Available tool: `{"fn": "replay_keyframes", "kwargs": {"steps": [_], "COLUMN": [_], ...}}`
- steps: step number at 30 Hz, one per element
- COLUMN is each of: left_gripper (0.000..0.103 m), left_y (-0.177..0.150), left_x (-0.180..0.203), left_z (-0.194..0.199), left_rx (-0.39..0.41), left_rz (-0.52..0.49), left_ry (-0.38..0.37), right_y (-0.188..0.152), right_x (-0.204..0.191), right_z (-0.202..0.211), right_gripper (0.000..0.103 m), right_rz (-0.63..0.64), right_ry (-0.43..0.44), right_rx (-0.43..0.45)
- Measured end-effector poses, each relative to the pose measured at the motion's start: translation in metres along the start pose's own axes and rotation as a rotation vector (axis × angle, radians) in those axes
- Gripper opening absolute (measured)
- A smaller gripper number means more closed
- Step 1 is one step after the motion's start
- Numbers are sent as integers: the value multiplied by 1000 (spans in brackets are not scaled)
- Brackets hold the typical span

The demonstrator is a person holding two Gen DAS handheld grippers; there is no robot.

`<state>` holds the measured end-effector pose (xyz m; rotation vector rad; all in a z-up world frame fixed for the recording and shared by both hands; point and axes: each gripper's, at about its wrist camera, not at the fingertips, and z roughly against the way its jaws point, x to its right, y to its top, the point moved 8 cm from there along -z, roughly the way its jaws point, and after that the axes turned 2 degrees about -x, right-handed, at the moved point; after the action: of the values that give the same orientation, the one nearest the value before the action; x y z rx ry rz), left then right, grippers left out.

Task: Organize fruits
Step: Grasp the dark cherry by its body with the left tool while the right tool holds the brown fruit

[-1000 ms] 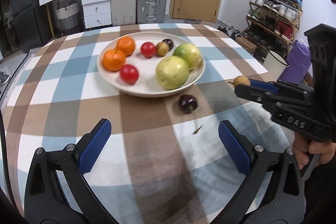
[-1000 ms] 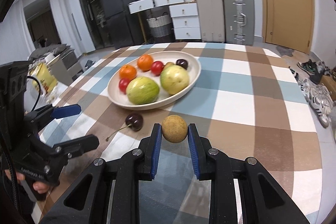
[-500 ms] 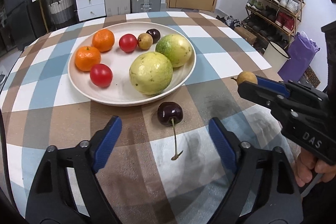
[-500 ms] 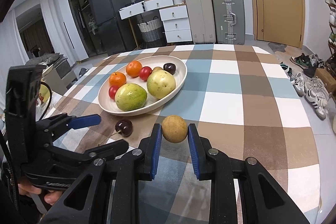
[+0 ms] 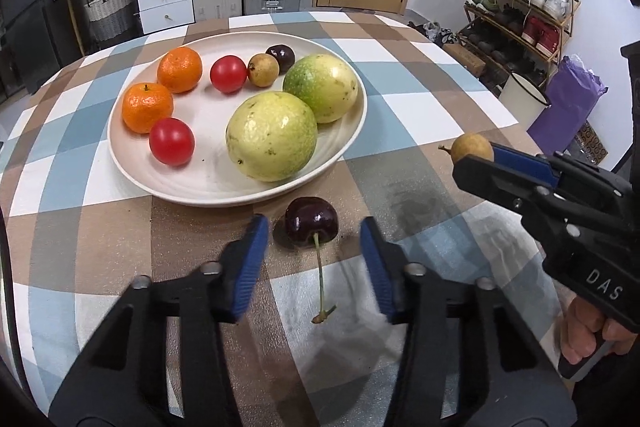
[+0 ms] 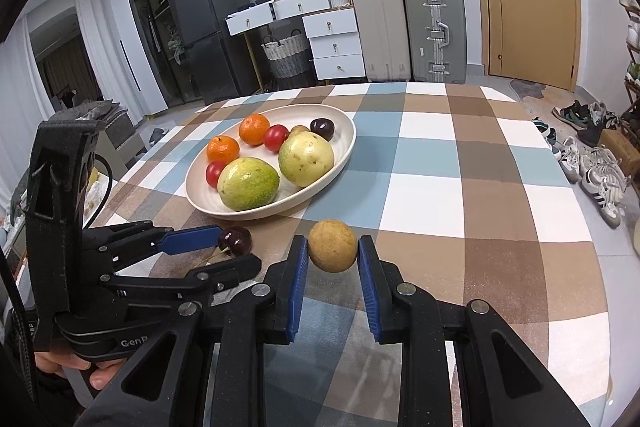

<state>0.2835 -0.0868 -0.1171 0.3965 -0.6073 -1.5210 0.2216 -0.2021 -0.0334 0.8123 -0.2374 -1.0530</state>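
The left claw (image 5: 314, 263) straddles a dark cherry (image 5: 311, 222) that lies on the checked desk (image 5: 420, 107) just beside the near rim of the cream plate (image 5: 352, 139), and its jaws are closing, with the cherry between them but a gap showing on each side, so no pad presses yet. It comes in low with the stem pointing back between the fingers (likely so the pads meet the round body, not the thin stem). The right claw (image 6: 332, 259) is clamped on a small tan fruit (image 6: 332, 245), held clear of the cloth to one side, probably waiting its turn for the plate. There the oranges (image 5: 180, 69), red fruits (image 5: 172, 141) and big green-yellow ones (image 5: 272, 135) already sit grouped by kind.
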Motion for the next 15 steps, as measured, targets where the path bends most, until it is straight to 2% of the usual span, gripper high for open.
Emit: {"fn": "replay_keyframes", "kwargs": {"steps": [2,7,15], "left_gripper": [24,24,24], "left_y": [0,-2,-3], "left_x": [-1,-4,-6], "left_z": [1,4,7], "left_rx": [1,6,15], "left_rz": [6,26,26], "left_ry": [-4,-30,-23], "right_y": [0,-1,-1], "right_x": [0,2,2], "right_z": [0,-1,-2], "right_gripper": [26,26,26], "right_rz": [0,-5,-4], "right_ry": [-1,2,1], "right_rx": [1,-3,-2]}}
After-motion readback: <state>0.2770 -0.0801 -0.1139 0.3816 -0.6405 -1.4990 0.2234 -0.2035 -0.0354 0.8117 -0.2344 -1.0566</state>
